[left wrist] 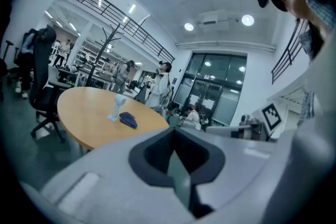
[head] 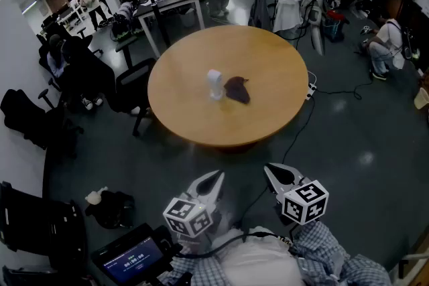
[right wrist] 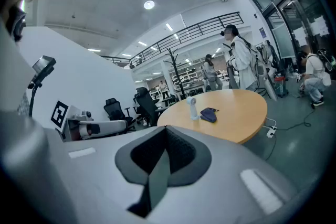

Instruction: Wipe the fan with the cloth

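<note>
A small white hand fan (head: 214, 84) stands upright near the middle of a round wooden table (head: 181, 110). A dark cloth (head: 236, 89) lies crumpled just to its right, touching or nearly touching it. Both grippers are held well short of the table, over the floor. My left gripper (head: 213, 180) is shut and holds nothing. My right gripper (head: 275, 174) is shut and empty too. In the left gripper view the fan (left wrist: 116, 108) and cloth (left wrist: 127, 119) sit far ahead, left of the jaws. In the right gripper view the fan (right wrist: 191, 107) and cloth (right wrist: 209, 114) lie ahead, slightly right.
Black office chairs (head: 131, 92) stand left of the table. A power strip with a cable (head: 310, 88) lies by the table's right edge. Several people stand or crouch beyond the table. A dark bag (head: 114, 207) and a device with a screen (head: 134, 256) sit near my left side.
</note>
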The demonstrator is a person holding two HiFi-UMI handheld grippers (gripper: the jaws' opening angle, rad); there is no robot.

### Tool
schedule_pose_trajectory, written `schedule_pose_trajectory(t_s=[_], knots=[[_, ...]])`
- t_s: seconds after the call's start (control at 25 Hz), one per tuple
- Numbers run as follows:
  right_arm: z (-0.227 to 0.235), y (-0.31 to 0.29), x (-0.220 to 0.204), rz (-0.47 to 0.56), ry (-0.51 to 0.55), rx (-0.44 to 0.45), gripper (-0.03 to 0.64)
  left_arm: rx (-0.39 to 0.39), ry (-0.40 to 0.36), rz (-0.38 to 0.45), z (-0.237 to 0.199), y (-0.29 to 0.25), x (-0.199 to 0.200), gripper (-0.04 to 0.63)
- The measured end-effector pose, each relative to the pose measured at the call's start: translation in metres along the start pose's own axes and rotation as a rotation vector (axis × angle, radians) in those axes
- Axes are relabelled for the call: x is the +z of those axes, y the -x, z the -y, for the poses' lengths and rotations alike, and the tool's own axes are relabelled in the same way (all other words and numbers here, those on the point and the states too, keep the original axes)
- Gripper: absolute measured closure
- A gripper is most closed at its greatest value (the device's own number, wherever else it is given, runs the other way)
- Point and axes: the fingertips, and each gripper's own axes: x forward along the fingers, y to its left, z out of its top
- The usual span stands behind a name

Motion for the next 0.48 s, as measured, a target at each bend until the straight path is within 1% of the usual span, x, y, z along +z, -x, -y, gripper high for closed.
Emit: schedule_pose_trajectory(t_s=[0.24, 0.48], knots=[[0.001, 0.003, -0.002, -0.01, 0.0, 0.002, 0.615, -0.001, 0.0, -0.003, 0.005, -0.001, -0.002, 0.597], [0.004, 0.002, -0.012, -0.05, 0.012, -0.021, 0.615, 0.004, -0.001, -0.005, 0.006, 0.001, -0.004, 0.597]])
